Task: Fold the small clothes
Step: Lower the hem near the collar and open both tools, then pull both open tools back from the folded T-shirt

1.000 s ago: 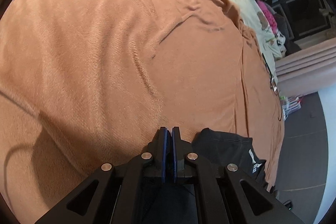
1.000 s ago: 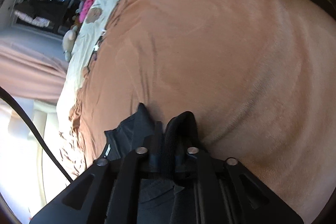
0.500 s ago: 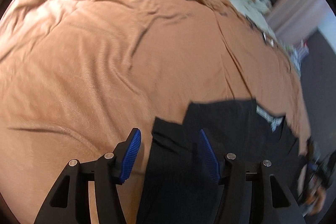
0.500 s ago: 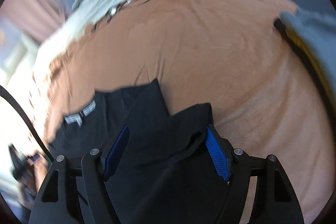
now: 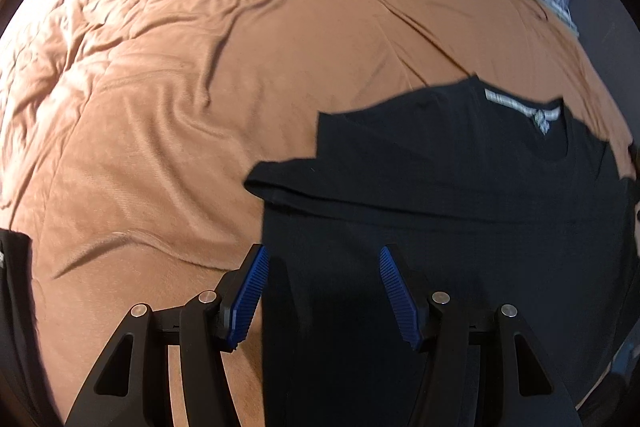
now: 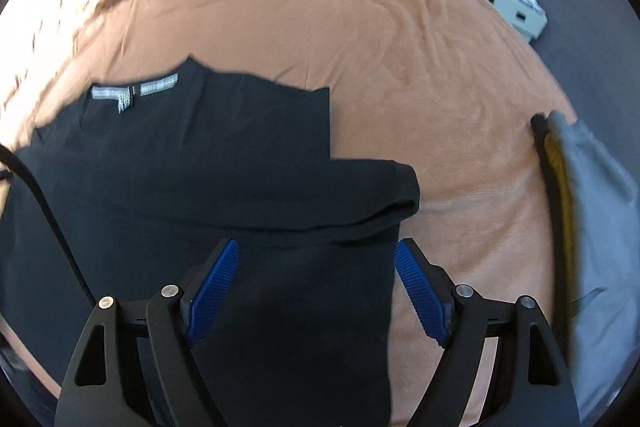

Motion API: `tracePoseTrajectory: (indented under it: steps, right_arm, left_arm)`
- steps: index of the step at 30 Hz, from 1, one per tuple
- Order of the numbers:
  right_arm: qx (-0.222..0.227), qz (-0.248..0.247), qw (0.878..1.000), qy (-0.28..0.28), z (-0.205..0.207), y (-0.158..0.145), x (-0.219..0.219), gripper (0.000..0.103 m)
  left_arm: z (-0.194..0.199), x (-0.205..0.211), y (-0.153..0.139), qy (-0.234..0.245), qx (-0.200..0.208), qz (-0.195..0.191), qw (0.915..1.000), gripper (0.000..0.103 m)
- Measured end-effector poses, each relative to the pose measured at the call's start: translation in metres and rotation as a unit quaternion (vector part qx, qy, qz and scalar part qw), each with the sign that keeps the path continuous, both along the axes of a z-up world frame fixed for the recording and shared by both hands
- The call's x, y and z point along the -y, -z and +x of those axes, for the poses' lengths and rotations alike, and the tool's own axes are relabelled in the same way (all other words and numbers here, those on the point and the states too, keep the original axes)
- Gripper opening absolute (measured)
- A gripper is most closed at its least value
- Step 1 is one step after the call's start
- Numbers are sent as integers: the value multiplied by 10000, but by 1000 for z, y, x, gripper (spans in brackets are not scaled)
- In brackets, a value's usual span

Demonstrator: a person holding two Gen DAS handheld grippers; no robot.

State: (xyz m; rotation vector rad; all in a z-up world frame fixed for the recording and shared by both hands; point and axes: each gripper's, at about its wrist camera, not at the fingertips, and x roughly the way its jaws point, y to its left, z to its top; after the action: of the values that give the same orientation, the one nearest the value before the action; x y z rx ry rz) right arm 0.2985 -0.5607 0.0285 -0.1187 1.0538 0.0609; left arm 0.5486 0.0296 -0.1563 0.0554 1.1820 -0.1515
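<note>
Left gripper (image 5: 322,293) wide, holding nothing; right gripper (image 6: 318,287) likewise. Black T-shirt (image 5: 460,187) flat on orange blanket (image 5: 200,87), neck far side, sleeves out. Step: laid out, unfolded. Next: pinch sleeve (image 6: 384,195), fold inward.

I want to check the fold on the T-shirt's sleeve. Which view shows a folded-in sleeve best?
The right wrist view: the black T-shirt shows its sleeve folded across, cuff edge visible. The left wrist view shows the opposite sleeve, darker.
</note>
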Motion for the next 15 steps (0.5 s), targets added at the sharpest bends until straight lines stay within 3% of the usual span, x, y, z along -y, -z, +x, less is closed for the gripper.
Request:
tracePoseTrajectory:
  steps: [7,12,15]
  right_arm:
    - [-252,-338,9986,-325,3,20,-14,79]
    - [-353,-545,9979,29,15,36,-9,79]
    - [-278,-683,9972,149,22,42,-12,84]
  left_arm:
    - [3,17,16,146,-156,465,9987,63]
    - [14,17,21,-6,-44,714,9974,85]
    - [22,15,24,-116,2,719,9973,89]
